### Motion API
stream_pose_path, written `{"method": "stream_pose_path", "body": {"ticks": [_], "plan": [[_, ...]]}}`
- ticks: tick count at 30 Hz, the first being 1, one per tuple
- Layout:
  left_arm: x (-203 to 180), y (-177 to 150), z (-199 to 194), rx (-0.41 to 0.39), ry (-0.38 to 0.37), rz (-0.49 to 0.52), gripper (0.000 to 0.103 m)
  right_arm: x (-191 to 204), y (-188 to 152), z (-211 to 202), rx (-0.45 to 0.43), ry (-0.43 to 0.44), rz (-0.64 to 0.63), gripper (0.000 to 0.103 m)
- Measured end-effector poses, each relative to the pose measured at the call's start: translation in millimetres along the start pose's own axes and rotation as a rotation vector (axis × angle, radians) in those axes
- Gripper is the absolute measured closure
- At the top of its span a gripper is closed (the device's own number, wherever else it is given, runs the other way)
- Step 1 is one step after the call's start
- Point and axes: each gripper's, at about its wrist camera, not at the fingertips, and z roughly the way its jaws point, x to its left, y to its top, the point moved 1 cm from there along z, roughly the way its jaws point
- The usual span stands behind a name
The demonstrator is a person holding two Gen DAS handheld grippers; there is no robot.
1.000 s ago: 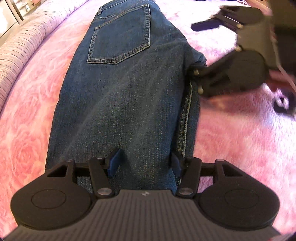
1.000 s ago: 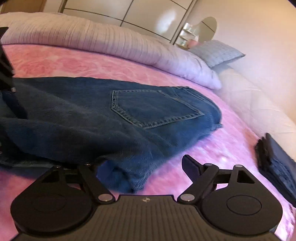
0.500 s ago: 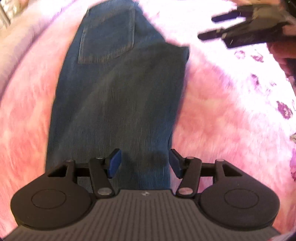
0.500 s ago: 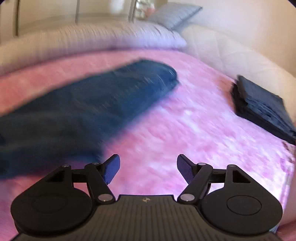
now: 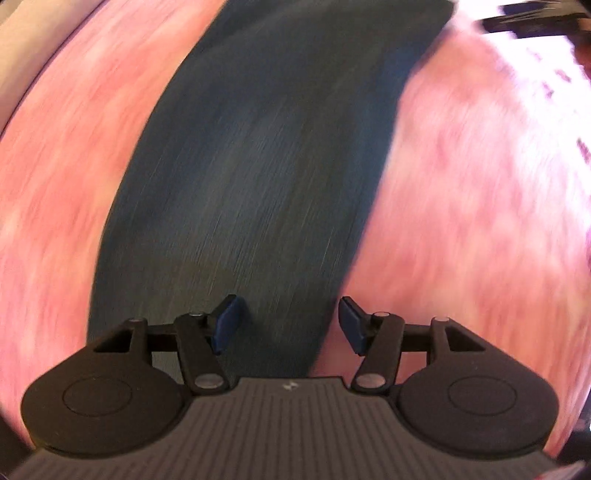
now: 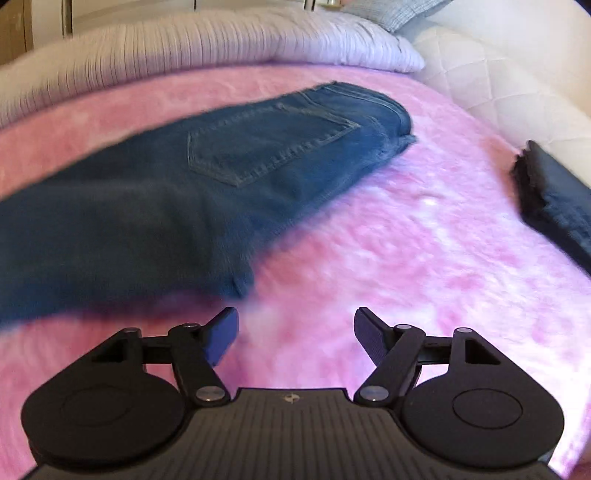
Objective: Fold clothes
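Observation:
A pair of blue jeans (image 6: 177, 192) lies flat on the pink blanket (image 6: 424, 258), folded lengthwise, back pocket up, waist toward the pillows. In the left wrist view the jeans (image 5: 266, 166) run away from me as a long blurred dark strip. My left gripper (image 5: 290, 325) is open and empty, above the near end of the jeans. My right gripper (image 6: 295, 336) is open and empty, above bare blanket just off the jeans' near edge. The right gripper also shows blurred at the top right of the left wrist view (image 5: 535, 18).
A folded dark garment (image 6: 554, 199) lies at the blanket's right edge. A long striped pillow (image 6: 221, 40) and a grey cushion (image 6: 399, 9) line the far side. A white quilted headboard (image 6: 498, 81) rises at the right.
My right gripper let go of the jeans' side edge and pulled back off the fabric. My left gripper drew back along the leg. Both views are motion blurred.

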Motion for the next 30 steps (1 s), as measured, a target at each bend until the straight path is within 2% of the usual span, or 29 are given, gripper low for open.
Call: {"method": "stream_pose_path", "body": {"ticks": [2,4,6,8,10,13,16,19,23,25,27,30], "plan": [[0.8,-22.2,-19.2,0.011,0.026,-0.063,0.049,4.6,-3.1,-14.7,0.026,0.011,-0.017,0.030],[1.0,-43.4,-38.4,0.020,0.052,-0.123,0.048,9.3,-6.1,-29.4,0.052,0.023,-0.035,0.024],[-3.3,-57.5,-57.8,0.011,0.080,-0.163,0.042,20.6,-1.7,-51.6,0.043,0.076,-0.060,0.016],[-4.5,-74.7,-76.5,0.001,0.108,-0.191,0.041,36.1,5.0,-70.1,0.036,0.137,-0.090,0.014],[-5.6,-91.5,-89.0,0.001,0.133,-0.192,0.040,56.9,10.0,-86.5,0.031,0.204,-0.130,0.014],[-2.9,-127.2,-108.0,-0.011,0.179,-0.124,0.038,99.7,10.7,-109.8,0.013,0.301,-0.235,0.014],[13.8,-165.1,-116.8,-0.020,0.212,-0.038,0.038,160.1,5.5,-135.4,-0.029,0.389,-0.356,0.015],[42.8,-200.5,-123.6,-0.073,0.223,0.025,0.037,230.2,-10.8,-159.1,-0.067,0.451,-0.437,0.018],[88.6,-237.7,-130.0,-0.160,0.214,0.084,0.037,342.2,-52.9,-180.6,-0.149,0.477,-0.582,0.027],[106.2,-252.5,-139.3,-0.209,0.218,0.112,0.035,398.1,-75.7,-181.5,-0.146,0.492,-0.660,0.031],[123.8,-266.9,-145.7,-0.260,0.223,0.108,0.031,450.7,-99.0,-179.1,-0.175,0.508,-0.797,0.032],[141.1,-285.3,-145.5,-0.311,0.224,0.073,0.031,506.4,-133.6,-163.1,-0.257,0.465,-1.073,0.033]]}}
